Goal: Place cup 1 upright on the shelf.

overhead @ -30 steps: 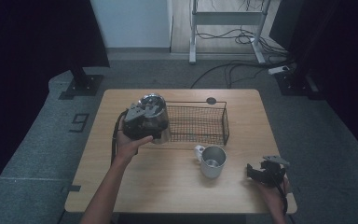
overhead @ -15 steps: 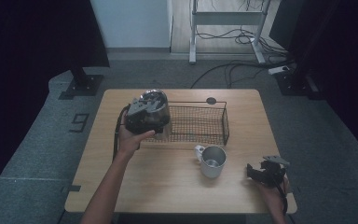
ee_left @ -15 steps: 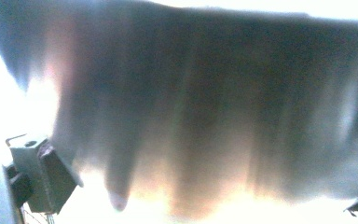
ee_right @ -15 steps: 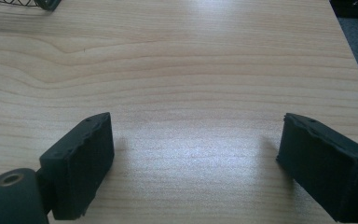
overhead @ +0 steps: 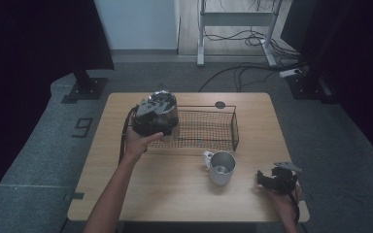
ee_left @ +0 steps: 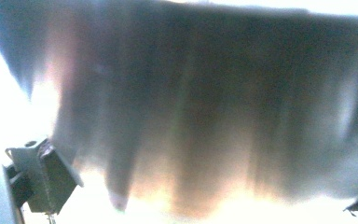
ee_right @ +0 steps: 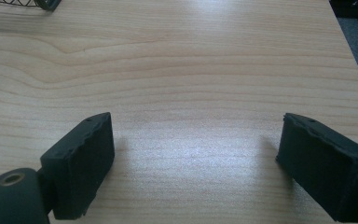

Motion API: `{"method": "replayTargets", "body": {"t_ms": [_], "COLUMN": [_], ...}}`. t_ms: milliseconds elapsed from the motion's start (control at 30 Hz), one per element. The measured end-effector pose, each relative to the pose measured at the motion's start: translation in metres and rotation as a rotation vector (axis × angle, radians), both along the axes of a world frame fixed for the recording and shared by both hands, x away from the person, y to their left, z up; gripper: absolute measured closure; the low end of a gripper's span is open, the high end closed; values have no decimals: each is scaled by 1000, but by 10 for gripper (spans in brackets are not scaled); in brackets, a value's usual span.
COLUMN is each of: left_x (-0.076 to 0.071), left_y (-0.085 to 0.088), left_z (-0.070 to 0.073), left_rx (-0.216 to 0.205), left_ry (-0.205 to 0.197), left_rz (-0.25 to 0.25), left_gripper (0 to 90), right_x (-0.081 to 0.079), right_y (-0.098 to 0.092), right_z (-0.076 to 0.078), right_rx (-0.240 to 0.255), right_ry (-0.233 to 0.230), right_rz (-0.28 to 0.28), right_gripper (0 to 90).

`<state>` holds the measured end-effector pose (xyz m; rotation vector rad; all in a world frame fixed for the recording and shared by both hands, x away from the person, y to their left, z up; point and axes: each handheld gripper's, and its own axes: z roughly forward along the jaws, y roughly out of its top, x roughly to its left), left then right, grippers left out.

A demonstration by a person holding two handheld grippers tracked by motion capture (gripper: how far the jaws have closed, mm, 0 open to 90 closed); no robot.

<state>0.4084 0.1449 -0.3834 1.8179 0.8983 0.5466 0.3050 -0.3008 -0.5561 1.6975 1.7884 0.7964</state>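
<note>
Left gripper view is badly blurred: a dark, streaked, shiny surface sits right against the lens, and its identity cannot be read there. Two dark jaw parts show at the bottom corners, set far apart. In the high view the left gripper [overhead: 154, 114] is raised over the left end of the basket [overhead: 209, 130], with a shiny metal pot [overhead: 167, 104] at its front; the jaws appear to hold the pot, though the contact itself is hidden by the gripper body. The right gripper [overhead: 267, 178] rests low at the table's [overhead: 175, 194] right front corner, its jaws wide with only bare wood between them. Count: one wire basket, one metal mug [overhead: 221, 167] standing in front of it, one pot, two grippers.
</note>
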Motion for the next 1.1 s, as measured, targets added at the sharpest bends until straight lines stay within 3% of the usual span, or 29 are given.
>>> {"method": "replayTargets", "body": {"t_ms": [1100], "left_x": [31], "left_y": [-10], "left_z": [-10], "left_rx": [8], "left_ry": [33], "left_rz": [34], "left_gripper": [39], "right_x": [0], "right_y": [0], "right_z": [0], "right_rx": [0], "right_ry": [0], "right_rz": [2], "right_gripper": [106]}}
